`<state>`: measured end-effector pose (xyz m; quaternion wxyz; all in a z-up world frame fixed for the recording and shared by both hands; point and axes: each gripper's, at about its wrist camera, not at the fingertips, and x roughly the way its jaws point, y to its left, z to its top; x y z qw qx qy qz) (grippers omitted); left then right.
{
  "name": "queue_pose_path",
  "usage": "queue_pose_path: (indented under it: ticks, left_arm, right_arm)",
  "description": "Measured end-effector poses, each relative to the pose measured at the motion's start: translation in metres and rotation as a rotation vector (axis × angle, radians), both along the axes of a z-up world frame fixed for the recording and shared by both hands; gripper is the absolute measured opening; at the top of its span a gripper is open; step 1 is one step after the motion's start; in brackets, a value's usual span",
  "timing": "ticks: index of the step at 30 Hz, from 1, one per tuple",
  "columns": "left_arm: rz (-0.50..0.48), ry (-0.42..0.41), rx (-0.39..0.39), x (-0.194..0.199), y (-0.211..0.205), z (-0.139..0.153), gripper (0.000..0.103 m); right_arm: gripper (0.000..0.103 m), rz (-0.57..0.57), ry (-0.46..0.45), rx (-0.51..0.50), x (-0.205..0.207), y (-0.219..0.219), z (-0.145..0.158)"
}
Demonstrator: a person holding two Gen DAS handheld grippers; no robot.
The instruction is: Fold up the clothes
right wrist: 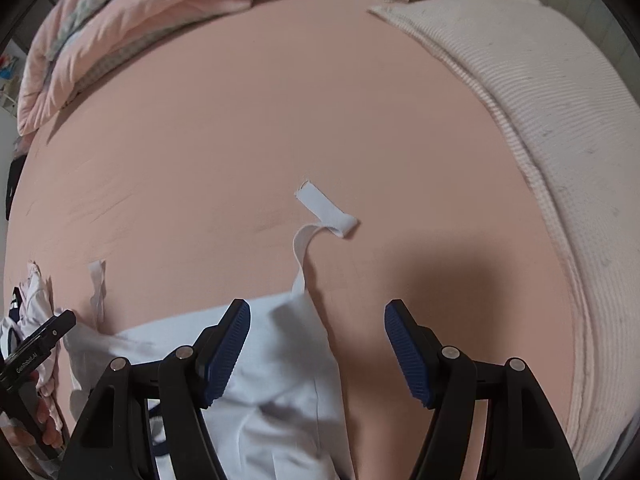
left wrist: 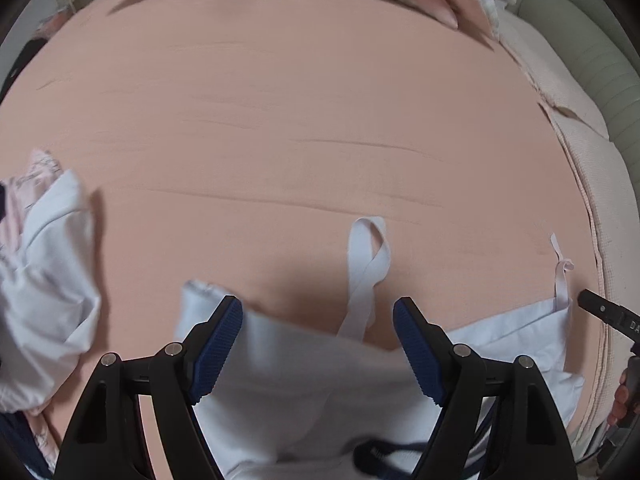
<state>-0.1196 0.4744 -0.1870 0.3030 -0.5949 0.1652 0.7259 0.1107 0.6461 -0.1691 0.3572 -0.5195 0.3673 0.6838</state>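
A pale blue-white garment (left wrist: 304, 364) with long fabric straps lies flat on the pink bed sheet (left wrist: 280, 120). My left gripper (left wrist: 318, 312) hangs open just above it, blue pads apart, with one looped strap (left wrist: 366, 264) lying between the fingers. A second thin strap (left wrist: 560, 276) lies at the garment's right corner. In the right wrist view the same garment (right wrist: 276, 380) sits under my open right gripper (right wrist: 318, 312), whose left finger is over the cloth. A folded-over strap (right wrist: 320, 216) stretches ahead of it. Nothing is held by either gripper.
A pile of white and pink clothes (left wrist: 44, 272) lies at the left. Folded pink quilts (right wrist: 120, 12) sit at the bed's far end. A ribbed cream blanket (right wrist: 540, 92) runs along the right edge. The other gripper (right wrist: 36, 348) and a hand (right wrist: 44, 420) show at the left.
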Motion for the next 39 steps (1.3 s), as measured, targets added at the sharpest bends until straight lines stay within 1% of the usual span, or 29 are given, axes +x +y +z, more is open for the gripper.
queue_pose_path:
  ticks: [3,6,8,11,13,16,20,22,24,25,26,27,28,29,31,32,33,35,37,39]
  left_arm:
    - [-0.045,0.006,-0.030,0.003,0.015,-0.008,0.077]
    - [-0.065,-0.032,-0.028,0.004,0.025,-0.017,0.077]
    - [-0.070,-0.041,-0.024,0.002,0.031,-0.023,0.077]
    - [-0.063,-0.007,-0.030,-0.002,0.039,-0.029,0.077]
    - [-0.061,0.007,-0.023,-0.004,0.042,-0.030,0.077]
    - [-0.078,0.028,-0.025,-0.003,0.045,-0.032,0.077]
    - [-0.111,0.097,-0.025,0.007,0.046,-0.033,0.077]
    - [-0.101,0.117,-0.006,0.013,0.043,-0.033,0.077]
    - [-0.098,0.133,0.006,0.017,0.040,-0.033,0.077]
    - [-0.097,0.140,0.008,0.018,0.038,-0.033,0.075]
    - [-0.093,0.148,0.009,0.020,0.036,-0.032,0.072]
    - [-0.095,0.155,0.014,0.022,0.035,-0.031,0.061]
    - [-0.100,0.161,0.021,0.024,0.033,-0.029,0.048]
    - [-0.109,0.162,0.028,0.027,0.032,-0.027,0.042]
    - [-0.132,0.167,0.027,0.033,0.032,-0.024,0.025]
    - [-0.143,0.173,0.023,0.036,0.033,-0.023,0.021]
    - [-0.152,0.177,0.021,0.038,0.033,-0.021,0.014]
    - [-0.159,0.174,0.025,0.040,0.031,-0.018,0.009]
    - [-0.145,0.144,0.048,0.038,0.023,-0.016,0.005]
    - [-0.122,0.107,0.080,0.033,0.014,-0.012,0.004]
  right_arm:
    - [0.069,0.005,-0.011,-0.020,-0.009,0.009,-0.011]
    - [0.069,0.003,-0.010,-0.039,-0.016,0.017,-0.021]
    - [0.069,0.001,-0.012,-0.042,-0.021,0.022,-0.027]
    - [0.069,-0.004,-0.010,-0.049,-0.025,0.031,-0.037]
    - [0.069,-0.002,0.012,-0.046,-0.027,0.036,-0.042]
    - [0.070,0.030,0.063,-0.031,-0.026,0.038,-0.044]
    - [0.071,-0.013,0.151,-0.047,-0.014,0.039,-0.047]
    - [0.071,-0.017,0.182,-0.046,-0.009,0.037,-0.049]
    - [0.069,-0.030,0.199,-0.035,-0.004,0.034,-0.050]
    - [0.062,-0.029,0.172,-0.019,-0.004,0.032,-0.050]
    - [0.050,-0.025,0.133,0.002,-0.005,0.029,-0.050]
    - [0.042,-0.022,0.094,0.023,-0.006,0.027,-0.050]
    - [0.023,-0.021,0.045,0.051,-0.007,0.024,-0.050]
    - [0.013,-0.016,0.011,0.070,-0.007,0.021,-0.050]
    - [0.013,0.003,-0.030,0.095,-0.009,0.016,-0.050]
    - [0.013,0.012,-0.034,0.098,-0.010,0.014,-0.049]
    - [0.012,0.020,-0.034,0.098,-0.010,0.012,-0.049]
    - [0.008,0.035,-0.033,0.100,-0.011,0.009,-0.048]
    - [0.008,0.019,0.061,0.023,-0.003,0.010,-0.048]
    - [0.007,-0.028,0.175,-0.071,0.009,0.011,-0.050]
